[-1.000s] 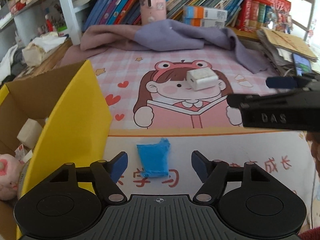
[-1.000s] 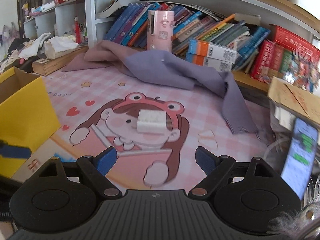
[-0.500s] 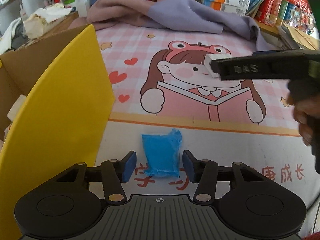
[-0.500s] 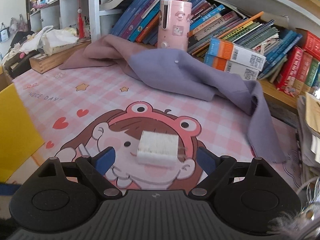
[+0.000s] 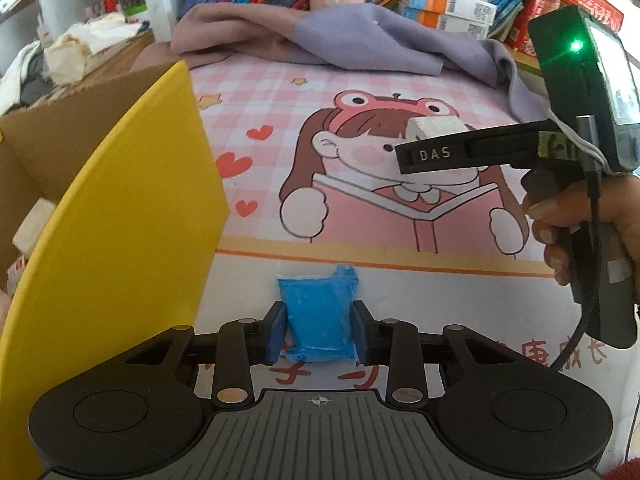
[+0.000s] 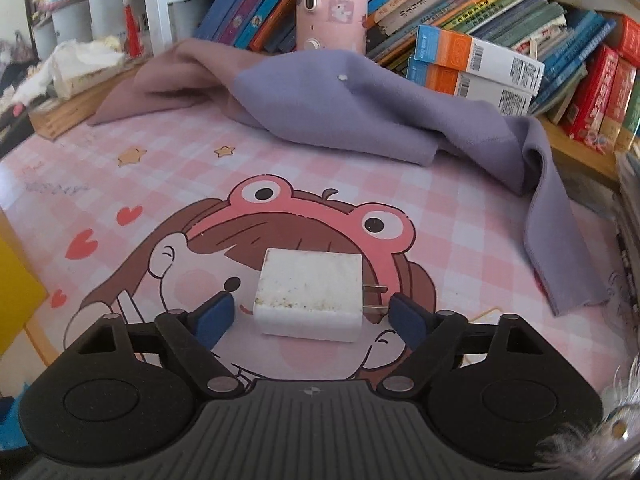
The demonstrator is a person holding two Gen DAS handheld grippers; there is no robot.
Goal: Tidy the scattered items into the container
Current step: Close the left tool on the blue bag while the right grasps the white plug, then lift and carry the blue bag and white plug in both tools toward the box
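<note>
Our left gripper (image 5: pixel 319 330), spread around the blue packet (image 5: pixel 322 316) a second ago, now pinches it on the tabletop (image 5: pixel 440 300) beside the yellow box (image 5: pixel 132 208). Our right gripper (image 6: pixel 308 318) has dropped to straddle the white charger (image 6: pixel 310 296), jaws closing but not yet touching, so both items look ready to lift into the box.

- My left gripper (image 5: pixel 319 334) has a black ribbed body, two round black discs, black linkage arms with silver pivot screws, and blue pads on its jaws.
- My right gripper (image 6: pixel 307 317) looks the same: black frame, silver screws, blue pads.
- Seen from the left camera, it carries white "DAS" lettering, a dark box with a green light, and a black cable.
- A red sleeve (image 5: pixel 624 472) shows at the corner.
</note>
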